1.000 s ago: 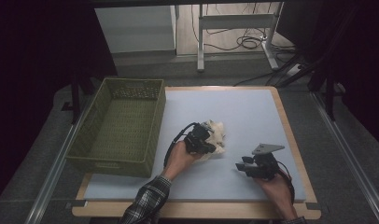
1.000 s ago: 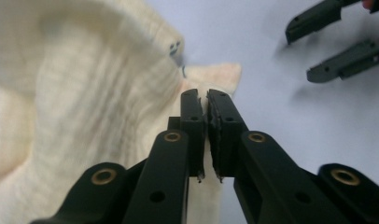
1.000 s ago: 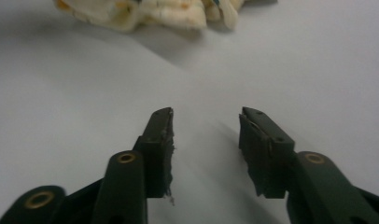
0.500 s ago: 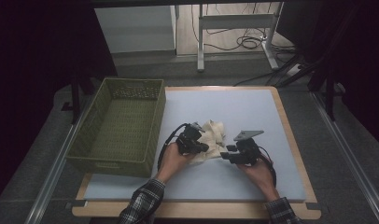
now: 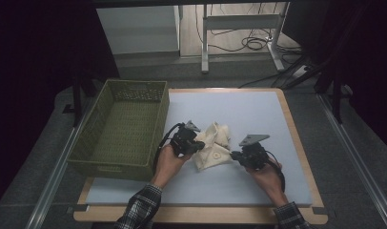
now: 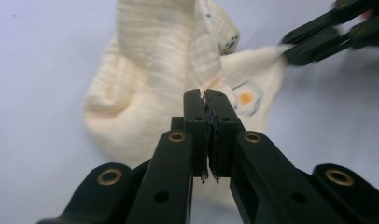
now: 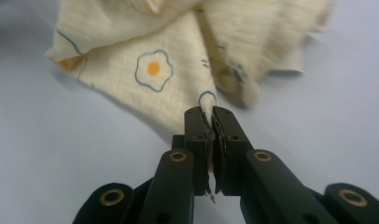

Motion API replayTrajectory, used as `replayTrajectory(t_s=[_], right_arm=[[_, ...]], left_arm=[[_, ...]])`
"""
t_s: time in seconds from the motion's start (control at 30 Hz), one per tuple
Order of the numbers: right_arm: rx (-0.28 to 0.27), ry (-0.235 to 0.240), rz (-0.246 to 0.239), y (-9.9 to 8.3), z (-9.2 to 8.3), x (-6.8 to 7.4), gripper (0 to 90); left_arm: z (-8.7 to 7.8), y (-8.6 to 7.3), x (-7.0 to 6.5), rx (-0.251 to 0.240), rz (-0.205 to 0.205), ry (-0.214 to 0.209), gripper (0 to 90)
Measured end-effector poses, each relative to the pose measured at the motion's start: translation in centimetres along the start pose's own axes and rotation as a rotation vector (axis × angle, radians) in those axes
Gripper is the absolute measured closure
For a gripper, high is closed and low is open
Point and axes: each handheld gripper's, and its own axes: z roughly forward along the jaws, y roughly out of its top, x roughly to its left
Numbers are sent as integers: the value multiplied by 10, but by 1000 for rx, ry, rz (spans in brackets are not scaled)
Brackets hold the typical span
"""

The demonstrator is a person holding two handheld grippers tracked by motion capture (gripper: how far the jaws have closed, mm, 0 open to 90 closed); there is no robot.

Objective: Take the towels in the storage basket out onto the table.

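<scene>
A crumpled cream cloth (image 5: 214, 149) printed with fried eggs lies in the middle of the pale blue table top (image 5: 239, 109). My left gripper (image 5: 199, 146) is shut on the cloth's left side; in the left gripper view its jaws pinch a fold of the cloth (image 6: 145, 70) at their tips (image 6: 205, 95). My right gripper (image 5: 233, 155) has just closed its jaws on the cloth's right corner, and the fabric (image 7: 155, 70) is clamped between its tips (image 7: 210, 113). The right gripper (image 6: 290, 50) also shows far off in the left gripper view, pulling that corner taut.
A green woven basket (image 5: 120, 129) stands on the table's left side, close to my left hand. The table has a wooden rim (image 5: 296, 138). Beyond the far edge are a metal stand (image 5: 239, 28) and cables on the floor.
The right gripper moved left to the cloth and shut on its corner. The left gripper, holding the cloth, shifted slightly left.
</scene>
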Motion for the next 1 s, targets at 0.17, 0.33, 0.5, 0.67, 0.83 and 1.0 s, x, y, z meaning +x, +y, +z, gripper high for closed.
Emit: replayTrajectory(t_s=[0.17, 0.33, 0.5, 0.67, 0.83, 1.0], right_arm=[[-26, -37, 34, -19, -33, -11, 850], [-33, -73, 63, -38, -56, -18, 848], [-32, -68, 85, -60, -70, -15, 846], [0, -37, 105, -79, -72, -5, 828], [-27, -32, 130, -77, -79, -11, 710], [-45, -36, 132, -63, -77, -23, 683]], left_arm=[[-5, -7, 0, -12, -19, 15, 880], [-4, -20, -6, 7, -37, 25, 879], [-4, -42, -12, 27, -62, 16, 877], [-3, -63, -13, 47, -91, 35, 806], [-8, -49, -11, -5, -113, 34, 602], [-3, -20, -12, -11, -68, 51, 580]])
